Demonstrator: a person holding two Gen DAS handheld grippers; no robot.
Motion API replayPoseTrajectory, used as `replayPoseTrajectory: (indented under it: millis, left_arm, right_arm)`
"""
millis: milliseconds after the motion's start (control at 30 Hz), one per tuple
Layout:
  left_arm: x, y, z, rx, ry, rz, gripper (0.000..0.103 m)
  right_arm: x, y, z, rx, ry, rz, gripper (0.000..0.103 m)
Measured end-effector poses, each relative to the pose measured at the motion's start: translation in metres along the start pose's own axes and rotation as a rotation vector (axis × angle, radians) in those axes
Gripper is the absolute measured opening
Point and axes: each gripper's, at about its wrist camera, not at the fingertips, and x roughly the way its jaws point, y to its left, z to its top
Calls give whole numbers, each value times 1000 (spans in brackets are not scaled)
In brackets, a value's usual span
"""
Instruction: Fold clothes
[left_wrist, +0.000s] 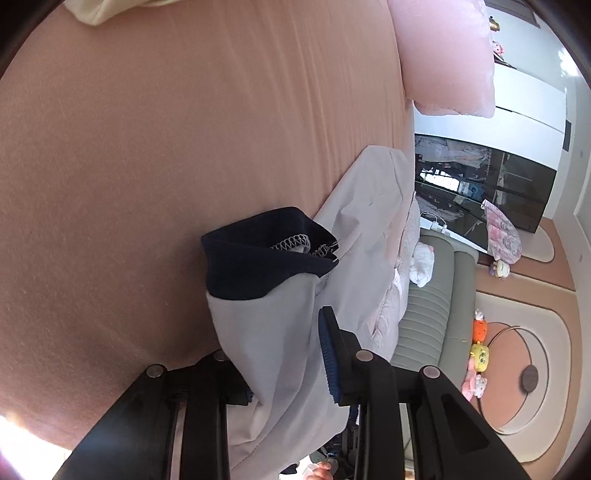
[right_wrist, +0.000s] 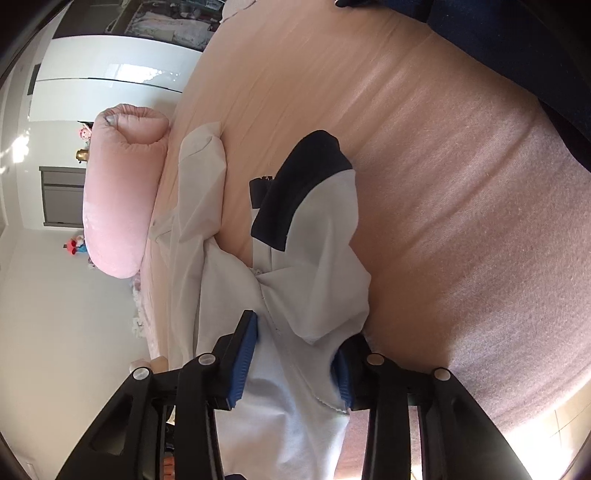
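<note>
Garment (left_wrist: 273, 332), pale with navy cuff (left_wrist: 255, 258), lies mid-frame on bed (left_wrist: 147, 147); left gripper (left_wrist: 284, 354) and right gripper (right_wrist: 291, 354) each pinch it, jaws narrow.

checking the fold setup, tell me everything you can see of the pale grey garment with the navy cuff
The pale grey garment looks like soft, thin knit fabric with a navy cuff whose inner seam shows white overlock stitching. It lies crumpled and bunched on the peach bed sheet, with a sleeve-like part stretching towards the pink pillow. The left gripper and the right gripper each have their jaws closed on a fold of it.
</note>
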Motion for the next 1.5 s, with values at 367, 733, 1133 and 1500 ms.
replayPoseTrajectory:
  millis: [367,733,1133,1500]
  left_arm:
    - [9,-50,-13,507,-29,381,8]
    - [30,-90,-61,1091,-215,834,8]
    - [14,-69,-42,1115,-221,971,8]
    - [17,-84,-40,1191,-275,1103,9]
  right_arm:
    - [15,78,-24,-718,-51,-528,6]
    - [49,101,-71,-1245,-130,-976,5]
    - [20,60,-34,-1110,-64,-1151,5]
    - [10,81,-25,-981,-8,-991,8]
